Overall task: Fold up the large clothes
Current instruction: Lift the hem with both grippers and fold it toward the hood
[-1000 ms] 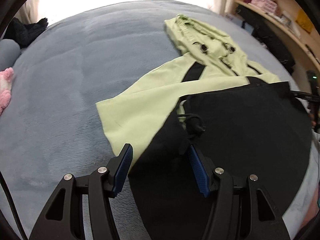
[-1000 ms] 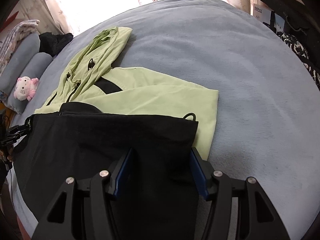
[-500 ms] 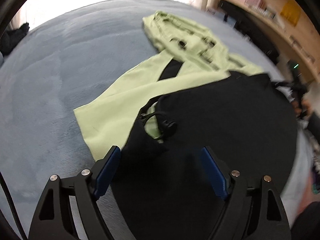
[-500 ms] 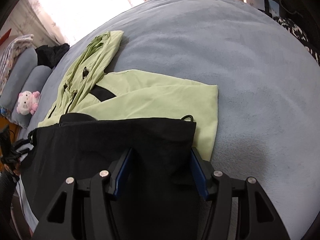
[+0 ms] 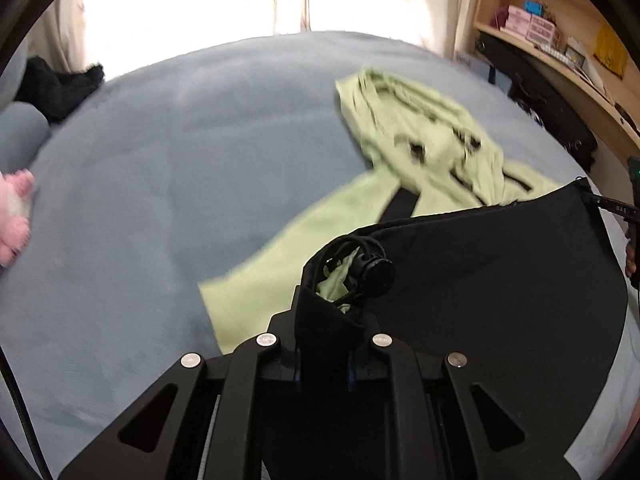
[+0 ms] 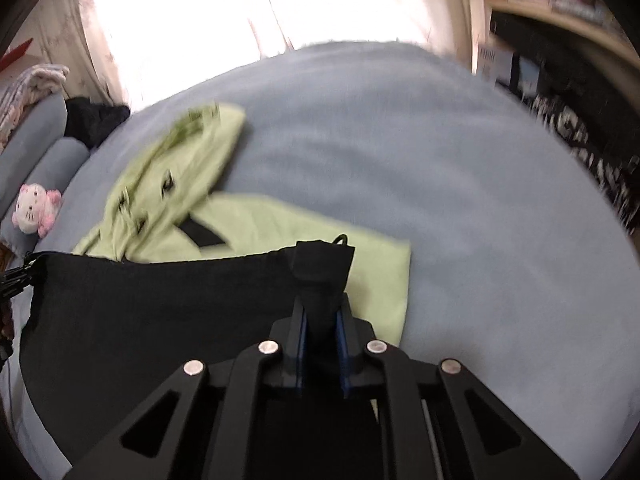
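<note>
Black garment (image 5: 500,280) (image 6: 160,300) spread over lower part of the bed, one edge lifted, stretched between both claws. Left claw (image 5: 323,364) clamped tight on a bunched corner of it, drawcord toggle (image 5: 374,270) sticking up just past the pads at 12 o'clock. Right claw (image 6: 322,354) likewise pinched shut on the opposite corner, fabric bunched up between the pads. Light green hooded jacket (image 5: 400,168) (image 6: 192,200) lies flat under the black garment, hood toward 12 o'clock, partly covered. Both on blue-grey bed (image 5: 160,168) (image 6: 440,180). Pink plush toy (image 6: 34,210) at 9 o'clock by grey pillows (image 6: 36,148). Wooden shelf (image 5: 560,40) at 2 o'clock. Views motion-blurred.
</note>
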Tool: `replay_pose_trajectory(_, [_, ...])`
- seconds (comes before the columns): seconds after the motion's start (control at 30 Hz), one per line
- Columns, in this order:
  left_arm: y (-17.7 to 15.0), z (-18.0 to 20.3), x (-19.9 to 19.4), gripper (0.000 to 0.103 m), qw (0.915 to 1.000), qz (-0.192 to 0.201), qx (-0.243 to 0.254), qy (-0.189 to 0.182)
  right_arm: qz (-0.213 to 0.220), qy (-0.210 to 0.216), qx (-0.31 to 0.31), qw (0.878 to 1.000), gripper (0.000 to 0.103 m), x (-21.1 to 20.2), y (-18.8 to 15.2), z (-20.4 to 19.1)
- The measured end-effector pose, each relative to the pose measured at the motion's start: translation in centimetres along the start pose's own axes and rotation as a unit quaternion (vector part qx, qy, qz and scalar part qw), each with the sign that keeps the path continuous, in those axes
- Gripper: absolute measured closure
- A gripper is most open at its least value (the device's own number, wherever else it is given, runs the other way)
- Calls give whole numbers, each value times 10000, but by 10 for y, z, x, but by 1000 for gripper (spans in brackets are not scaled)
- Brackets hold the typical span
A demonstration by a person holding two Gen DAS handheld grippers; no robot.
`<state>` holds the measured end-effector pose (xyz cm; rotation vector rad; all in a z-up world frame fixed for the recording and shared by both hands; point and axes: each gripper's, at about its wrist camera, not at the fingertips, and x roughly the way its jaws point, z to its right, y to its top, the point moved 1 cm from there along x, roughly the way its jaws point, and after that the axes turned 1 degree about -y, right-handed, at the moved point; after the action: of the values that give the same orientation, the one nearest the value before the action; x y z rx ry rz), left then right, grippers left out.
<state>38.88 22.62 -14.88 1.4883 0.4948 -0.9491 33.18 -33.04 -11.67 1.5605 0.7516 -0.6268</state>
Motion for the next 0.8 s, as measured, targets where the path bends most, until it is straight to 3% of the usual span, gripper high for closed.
replay_pose_trajectory(0.1, [17,-3,-3,91,9997,88,-137,196,325,-150,-6,9994,92,-5,21,-8])
replay_pose_trajectory(0.27, [32,-14,26,91,9962,-19,-617,613,290,-458,72,9985,92,28,45,-17])
replay_pose_trajectory(0.5, [19,-26,92,87,9888,-443,-1154,835,-521,-1082,107,9927,90,107,34,-16])
replay_pose_trajectory(0.6, [14,-32,95,81,9858,-355,-1430,802,-485,-1072,215,9928,81,103,34,-12])
replay_pose_trajectory(0.7, [17,-40,78,67,9813,-245,-1672,917,-409,-1155,412,9916,73,87,37,-7])
replay_pose_trajectory(0.8, [19,-39,42,50,9725,398,-1845,1362,190,-1438,836,9859,67,53,42,-4])
